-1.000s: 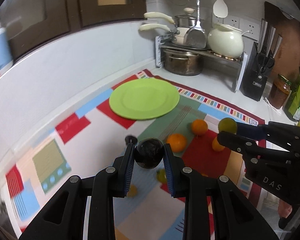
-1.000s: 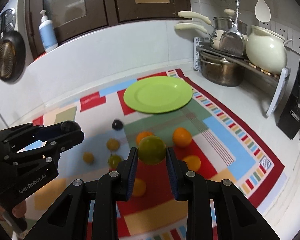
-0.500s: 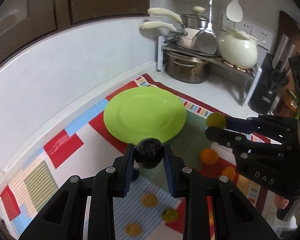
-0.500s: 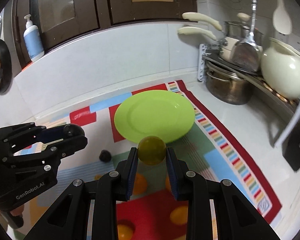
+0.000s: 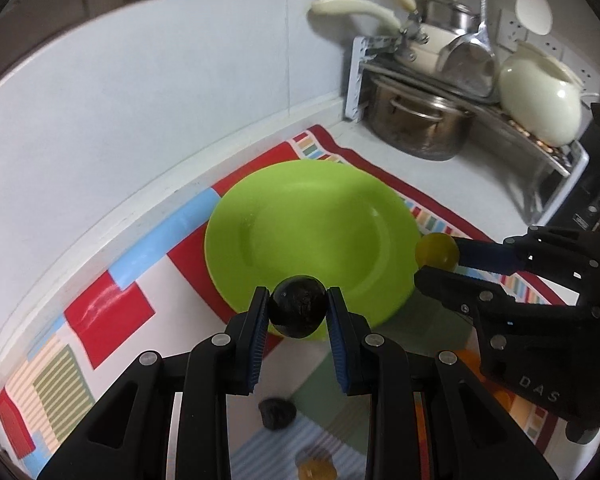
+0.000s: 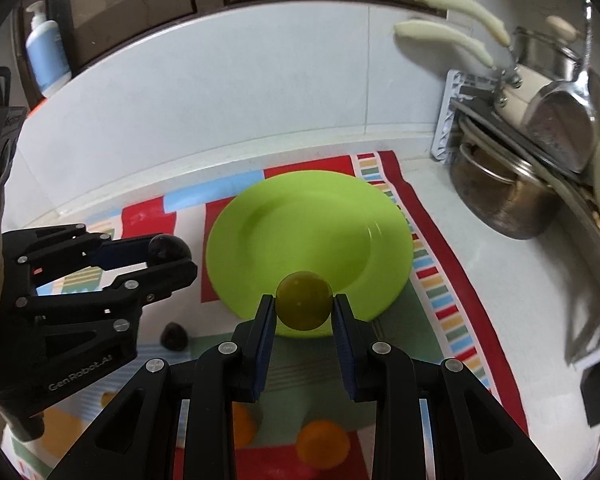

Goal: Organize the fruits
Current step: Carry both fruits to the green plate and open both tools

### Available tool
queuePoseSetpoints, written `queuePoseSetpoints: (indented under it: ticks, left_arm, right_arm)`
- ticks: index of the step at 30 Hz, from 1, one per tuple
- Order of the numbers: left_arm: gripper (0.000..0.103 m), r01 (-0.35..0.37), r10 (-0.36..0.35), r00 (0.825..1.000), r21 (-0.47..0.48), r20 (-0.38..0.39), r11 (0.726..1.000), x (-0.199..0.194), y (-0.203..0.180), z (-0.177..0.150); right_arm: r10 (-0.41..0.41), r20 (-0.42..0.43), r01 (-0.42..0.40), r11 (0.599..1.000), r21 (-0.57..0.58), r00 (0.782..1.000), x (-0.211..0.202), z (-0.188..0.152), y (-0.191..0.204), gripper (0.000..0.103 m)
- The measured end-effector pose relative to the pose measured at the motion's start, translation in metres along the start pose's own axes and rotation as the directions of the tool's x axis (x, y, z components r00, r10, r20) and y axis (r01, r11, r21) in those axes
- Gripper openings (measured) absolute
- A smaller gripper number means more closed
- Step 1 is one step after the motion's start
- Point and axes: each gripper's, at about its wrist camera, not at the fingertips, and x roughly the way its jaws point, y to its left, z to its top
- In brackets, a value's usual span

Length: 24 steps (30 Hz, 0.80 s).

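The left hand-held gripper (image 5: 298,312) clamps a dark round fruit (image 5: 298,311) across its middle between blue pads, poised over the near rim of a green plate (image 5: 300,216). Beside it, the right hand-held gripper (image 6: 304,306) pinches a yellow-green fruit (image 6: 304,305) the same way, level and pointed at the plate's near edge. Both fruits look small, light and smooth-skinned, likely to roll once freed, so a grip across the widest part suits them. More fruit, including an orange (image 6: 322,444), lies on the patterned mat (image 6: 440,276) covering the desk.
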Motion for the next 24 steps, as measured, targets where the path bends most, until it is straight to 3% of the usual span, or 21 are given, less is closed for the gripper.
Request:
queuePoseSetpoints:
  ticks: [9, 20, 24]
  left_arm:
    - [0.029, 0.027, -0.027, 0.997, -0.006, -0.077, 1.0, 0.049, 0.004, 0.012]
    - [0.029, 0.024, -0.023, 0.994, 0.011, -0.107, 1.0, 0.072, -0.001, 0.014]
    - [0.041, -0.006, 0.007, 0.997, 0.007, -0.083, 1.0, 0.063, -0.002, 0.014]
  right_arm:
    - [0.032, -0.079, -0.03, 0.999, 0.026, 0.996, 0.048, 0.009, -0.019, 0.03]
    - [0.05, -0.119, -0.044, 0.998, 0.047, 0.992, 0.076, 0.017, -0.032, 0.03]
    - [0.046, -0.108, -0.04, 0.998, 0.056, 0.993, 0.074, 0.016, -0.033, 0.031]
